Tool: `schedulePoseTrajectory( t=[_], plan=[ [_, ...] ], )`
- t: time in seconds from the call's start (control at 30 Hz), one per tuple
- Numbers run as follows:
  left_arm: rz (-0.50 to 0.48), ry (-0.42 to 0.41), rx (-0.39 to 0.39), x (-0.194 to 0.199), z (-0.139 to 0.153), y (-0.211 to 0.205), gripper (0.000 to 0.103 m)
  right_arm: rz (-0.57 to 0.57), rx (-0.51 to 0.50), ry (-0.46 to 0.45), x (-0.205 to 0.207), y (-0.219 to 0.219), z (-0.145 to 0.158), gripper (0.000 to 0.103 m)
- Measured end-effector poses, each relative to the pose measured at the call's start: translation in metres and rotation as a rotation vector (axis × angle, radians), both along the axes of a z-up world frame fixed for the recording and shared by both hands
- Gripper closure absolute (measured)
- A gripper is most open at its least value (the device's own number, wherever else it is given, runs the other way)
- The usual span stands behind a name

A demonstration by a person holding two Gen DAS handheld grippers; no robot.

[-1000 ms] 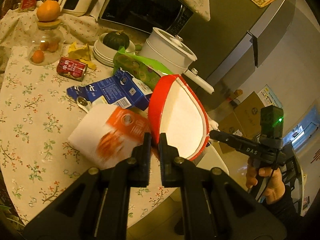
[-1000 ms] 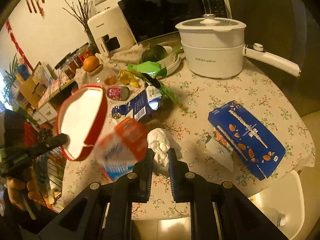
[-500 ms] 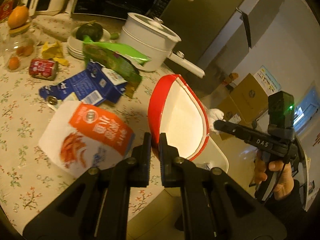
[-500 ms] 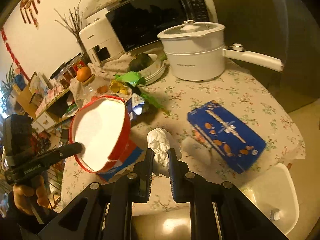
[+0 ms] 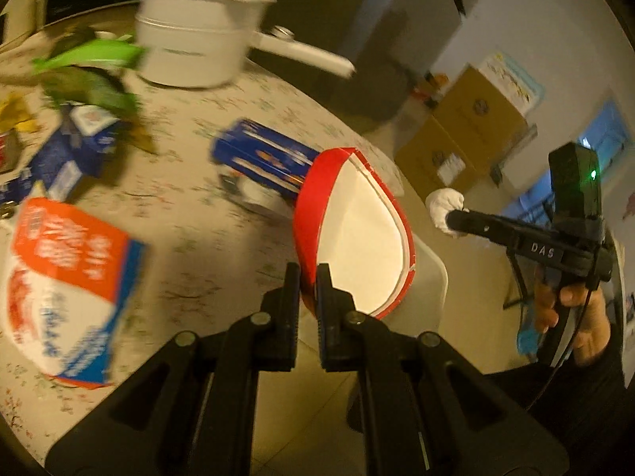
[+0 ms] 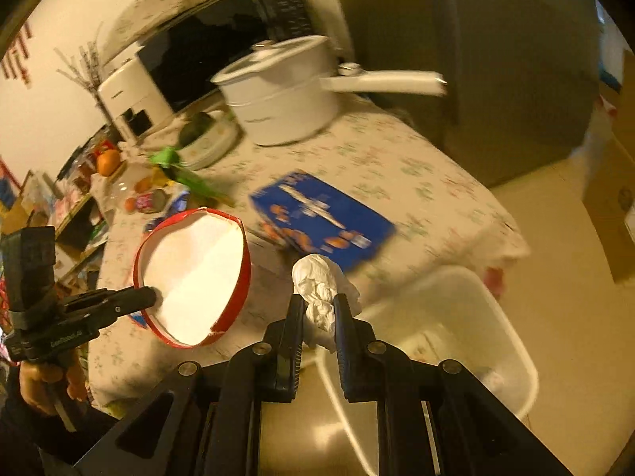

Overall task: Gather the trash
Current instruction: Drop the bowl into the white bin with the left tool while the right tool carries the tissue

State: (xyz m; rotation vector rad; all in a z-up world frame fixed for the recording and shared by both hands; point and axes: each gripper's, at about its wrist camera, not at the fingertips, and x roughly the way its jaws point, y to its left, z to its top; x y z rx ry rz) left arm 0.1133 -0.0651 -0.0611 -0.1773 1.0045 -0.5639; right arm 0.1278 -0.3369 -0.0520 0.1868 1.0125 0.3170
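Note:
My left gripper is shut on the rim of a red paper bowl with a white inside, held on edge past the table's rim. In the right wrist view the same bowl hangs at the tip of the left gripper. My right gripper is shut on a crumpled white tissue, just above the near rim of a white bin. The left wrist view shows that tissue at the right gripper's tip, with the bin below the bowl.
On the floral tablecloth lie a blue snack box, an orange-and-white bag, a blue carton and a green wrapper. A white pot with a long handle stands behind. Cardboard boxes sit on the floor.
Both grippers have swung away from the table's middle toward its edge, carrying the bowl and the tissue. The white bin has come much further into view beneath them.

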Motion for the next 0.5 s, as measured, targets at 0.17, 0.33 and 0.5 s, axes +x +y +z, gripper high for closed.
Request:
schedulePoseTrajectory(
  t=[0.17, 0.33, 0.5],
  plan=[
    [-0.088, 0.026, 0.045, 0.0, -0.013, -0.045, 0.094, -0.048, -0.016, 0.034, -0.016, -0.034, -0.013, 0.087],
    [-0.144, 0.051, 0.097, 0.001, -0.031, -0.081, 0.094, -0.09, -0.033, 0.072, -0.028, -0.061, -0.025, 0.087],
    [-0.168, 0.075, 0.142, 0.001, -0.05, -0.104, 0.094, -0.117, -0.054, 0.093, -0.035, -0.079, -0.033, 0.087]
  ],
)
